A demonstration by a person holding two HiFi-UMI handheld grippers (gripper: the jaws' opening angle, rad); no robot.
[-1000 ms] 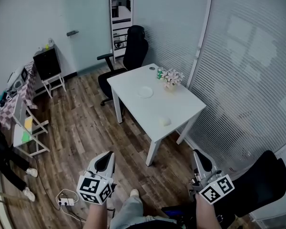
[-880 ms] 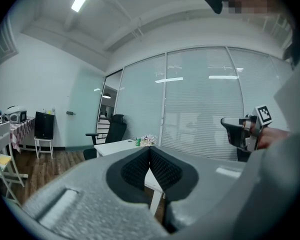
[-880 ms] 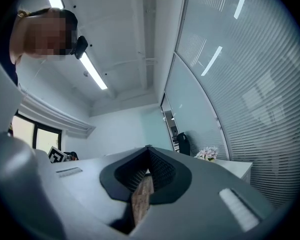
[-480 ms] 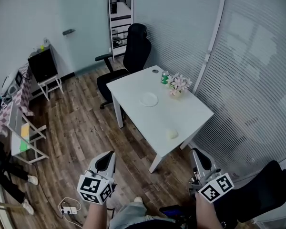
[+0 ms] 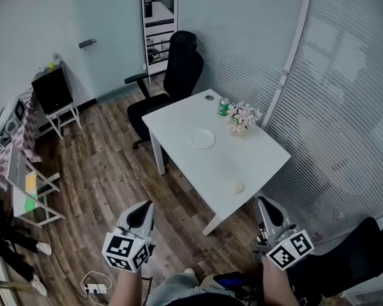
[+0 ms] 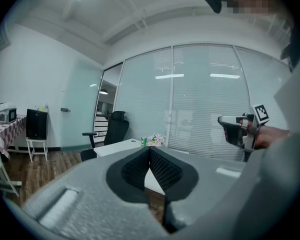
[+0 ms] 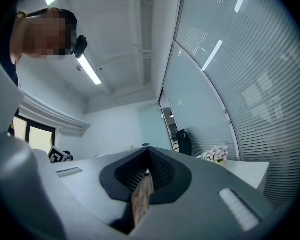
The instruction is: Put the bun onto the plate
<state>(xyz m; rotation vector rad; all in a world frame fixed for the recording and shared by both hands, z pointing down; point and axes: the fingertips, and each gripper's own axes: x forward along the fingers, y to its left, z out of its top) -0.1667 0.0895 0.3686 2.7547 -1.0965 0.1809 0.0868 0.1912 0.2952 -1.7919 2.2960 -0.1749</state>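
In the head view a pale bun (image 5: 233, 187) lies near the close corner of a white table (image 5: 179, 116). A round white plate (image 5: 202, 138) rests at the table's middle, well apart from the bun. My left gripper (image 5: 140, 217) is held low over the wooden floor, left of the table and short of it, its jaws shut with nothing in them (image 6: 150, 154). My right gripper (image 5: 267, 210) is held just below the table's close corner, also shut and holding nothing (image 7: 149, 156). Neither gripper view shows the bun or the plate.
A green can (image 5: 224, 107) and a pot of flowers (image 5: 244, 116) stand at the table's far right edge. A black office chair (image 5: 179, 69) sits behind the table. Blinds cover the glass wall (image 5: 345, 107) on the right. A black cabinet on a stand (image 5: 51, 91) and a small rack (image 5: 25, 183) stand at the left. A power strip (image 5: 92, 289) lies on the floor.
The table, bun and plate have drawn closer and slid lower and to the right in the head view. Both grippers stay shut and hold the same places in that view.
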